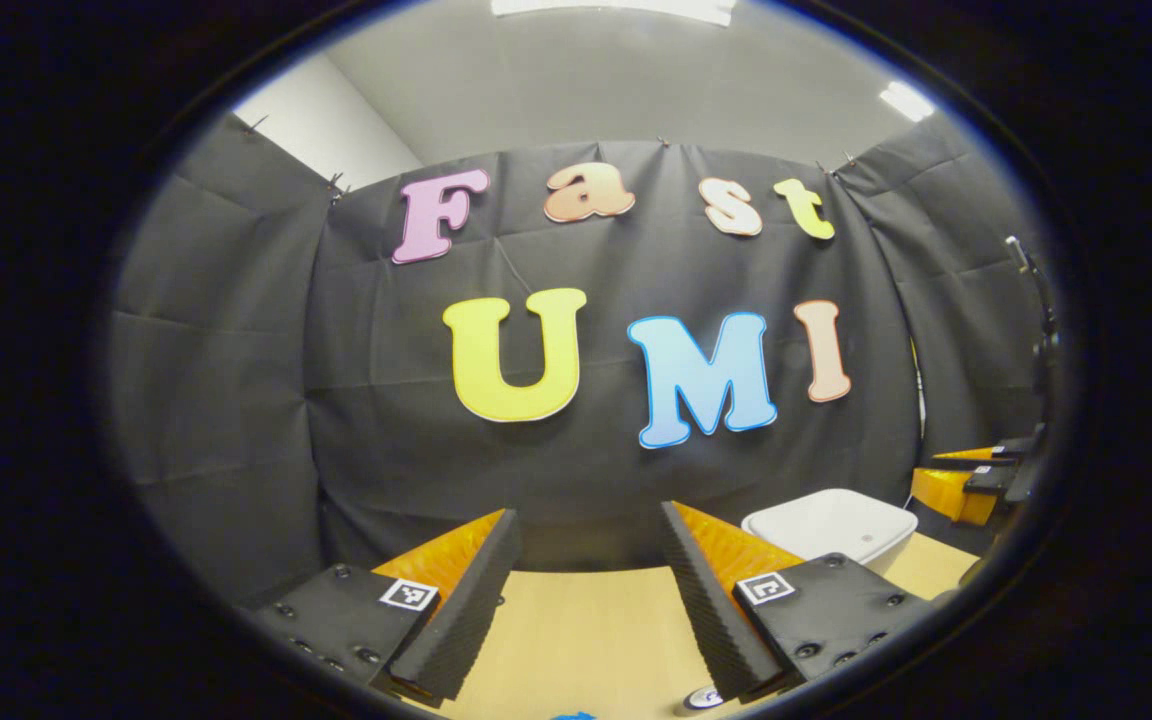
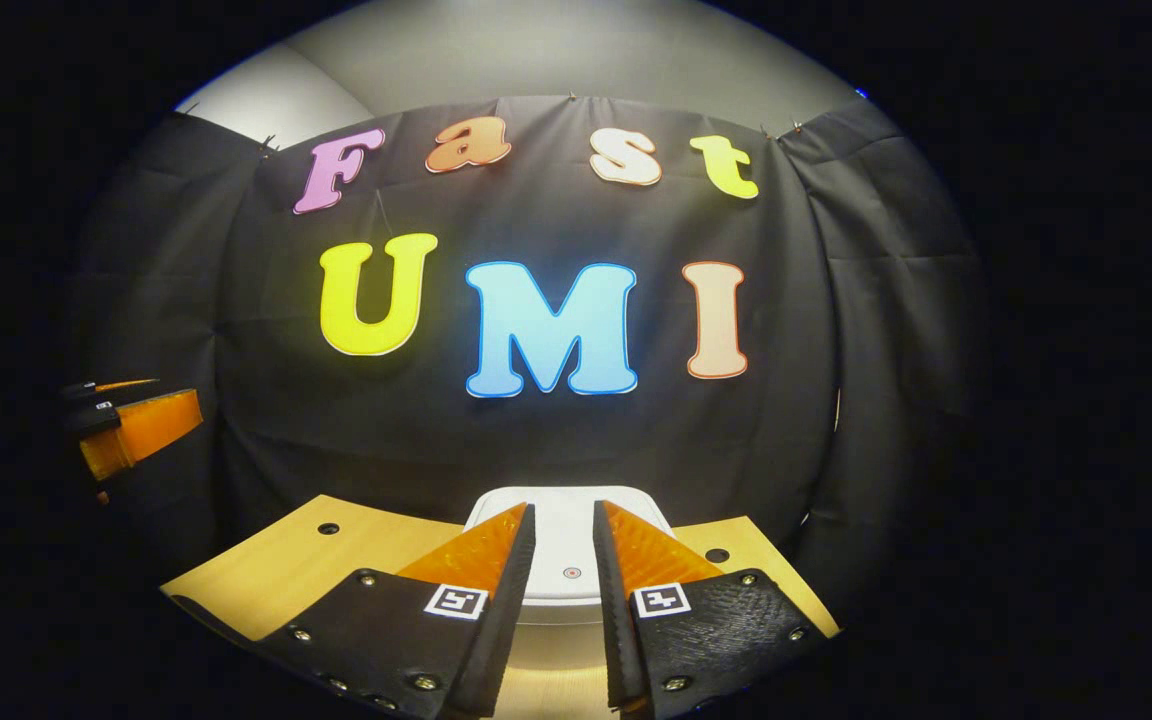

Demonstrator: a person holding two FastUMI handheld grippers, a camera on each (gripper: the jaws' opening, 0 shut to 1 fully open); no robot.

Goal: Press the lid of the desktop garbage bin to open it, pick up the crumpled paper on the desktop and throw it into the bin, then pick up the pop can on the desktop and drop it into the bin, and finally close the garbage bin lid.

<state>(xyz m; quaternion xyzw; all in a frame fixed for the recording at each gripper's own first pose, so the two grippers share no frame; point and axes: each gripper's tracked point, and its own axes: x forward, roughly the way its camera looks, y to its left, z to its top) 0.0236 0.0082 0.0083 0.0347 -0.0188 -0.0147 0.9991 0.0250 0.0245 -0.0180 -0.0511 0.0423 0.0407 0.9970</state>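
The white desktop bin (image 2: 566, 545) stands at the back of the wooden table (image 2: 296, 570) with its lid down. My right gripper (image 2: 563, 507) is just in front of and above the lid, its fingers a narrow gap apart with nothing between them. A small round mark (image 2: 571, 573) on the lid shows through that gap. In the left gripper view the bin (image 1: 831, 525) sits to the right, lid down. My left gripper (image 1: 588, 512) is held wide open over the table (image 1: 586, 630), holding nothing. A small silvery round thing (image 1: 704, 697) peeks out by its right finger; too little shows to name it.
The black cloth wall closes the back and both sides close behind the bin. Two holes (image 2: 328, 528) are set in the tabletop left and right of the bin. The other gripper shows far right in the left gripper view (image 1: 976, 480) and far left in the right gripper view (image 2: 131, 425).
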